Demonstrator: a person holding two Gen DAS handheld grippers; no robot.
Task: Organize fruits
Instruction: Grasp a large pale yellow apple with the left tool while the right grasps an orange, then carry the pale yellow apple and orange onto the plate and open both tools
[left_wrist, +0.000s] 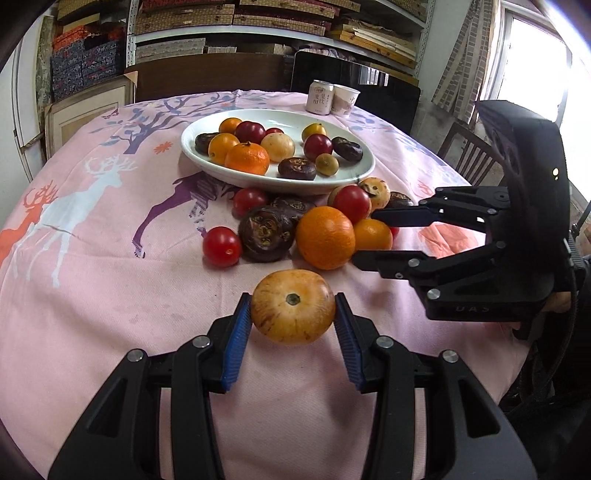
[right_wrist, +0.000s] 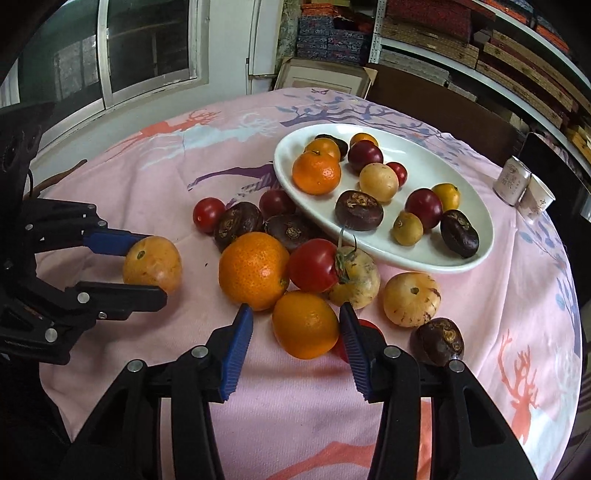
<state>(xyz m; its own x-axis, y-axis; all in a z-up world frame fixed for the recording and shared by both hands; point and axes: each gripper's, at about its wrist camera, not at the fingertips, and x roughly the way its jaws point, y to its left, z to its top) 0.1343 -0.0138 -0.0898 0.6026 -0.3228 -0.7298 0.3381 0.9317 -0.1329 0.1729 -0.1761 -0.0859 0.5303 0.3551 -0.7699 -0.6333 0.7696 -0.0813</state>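
Observation:
A yellow-orange round fruit (left_wrist: 293, 312) sits between the blue pads of my left gripper (left_wrist: 293, 297), which is shut on it; the right wrist view shows this same left gripper (right_wrist: 155, 266) and fruit (right_wrist: 152, 264) at the left. My right gripper (right_wrist: 295, 308) straddles a small orange (right_wrist: 306, 325) at the near edge of a pile of loose fruit. Its right pad is at the peel, while a thin gap shows at the left pad. The left wrist view has the right gripper (left_wrist: 364, 236) around that orange (left_wrist: 373, 234). A white oval plate (left_wrist: 258, 182) behind the pile holds several fruits.
The pile on the pink cloth holds a large orange (right_wrist: 254, 270), red tomatoes (right_wrist: 313, 265), dark water chestnuts (right_wrist: 238, 223) and pale yellow fruits (right_wrist: 411, 299). A can (left_wrist: 320, 96) and a paper cup (left_wrist: 343, 99) stand at the table's far edge. Chairs and shelves ring the table.

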